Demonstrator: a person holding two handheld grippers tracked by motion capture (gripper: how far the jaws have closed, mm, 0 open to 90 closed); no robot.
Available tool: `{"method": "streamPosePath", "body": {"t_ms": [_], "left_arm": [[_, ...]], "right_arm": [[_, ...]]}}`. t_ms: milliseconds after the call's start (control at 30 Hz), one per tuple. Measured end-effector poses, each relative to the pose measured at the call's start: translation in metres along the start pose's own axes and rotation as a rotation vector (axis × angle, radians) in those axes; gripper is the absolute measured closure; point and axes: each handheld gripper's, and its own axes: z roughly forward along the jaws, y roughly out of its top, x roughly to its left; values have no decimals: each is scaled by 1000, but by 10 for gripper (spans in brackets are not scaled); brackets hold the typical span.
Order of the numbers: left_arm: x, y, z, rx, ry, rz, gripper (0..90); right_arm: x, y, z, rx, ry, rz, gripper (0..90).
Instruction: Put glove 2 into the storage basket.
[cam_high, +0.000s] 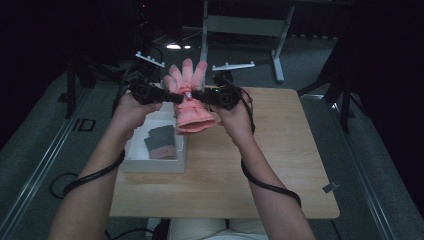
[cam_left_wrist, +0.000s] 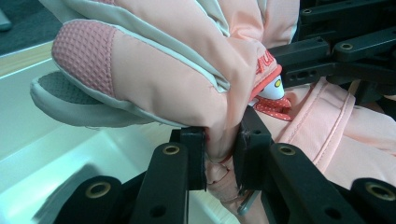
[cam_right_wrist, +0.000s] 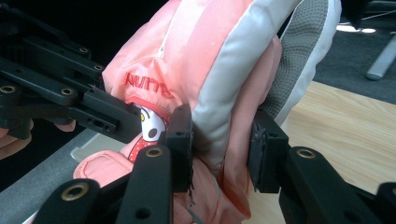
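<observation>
While both claws clamp the pink glove (cam_high: 190, 95) above the desk (cam_high: 280, 150), left claw (cam_high: 176, 98) and right claw (cam_high: 196, 95) meet; a white box (cam_high: 150, 164) holding dark gloves (cam_high: 161, 142) sits just below.

White box (cam_high: 150, 162) blocks the table's (cam_high: 280, 150) left; right side lies bare.

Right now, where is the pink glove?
In the high view, the pink glove hangs above the table's far left, between the left gripper and right gripper, over the white box.

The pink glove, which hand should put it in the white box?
Probably left: the white box sits under the left tongs. Both tongs pinch the pink glove; the right tongs are farther.
</observation>
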Motion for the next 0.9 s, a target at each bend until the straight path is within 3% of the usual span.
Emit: {"method": "streamPosePath", "body": {"t_ms": [200,400,667,900], "left_arm": [[27,-19,-22,19,8,-31,760],[55,-41,-26,38,39,-76,760],[89,-72,-1,76,43,-164,761],[100,-87,26,136,52,-188,761]], "right_arm": [[21,4,32,24,45,-17,656],[34,-1,70,55,74,-7,656],[32,-21,119,130,56,2,656],[20,-43,142,211,39,35,656]]}}
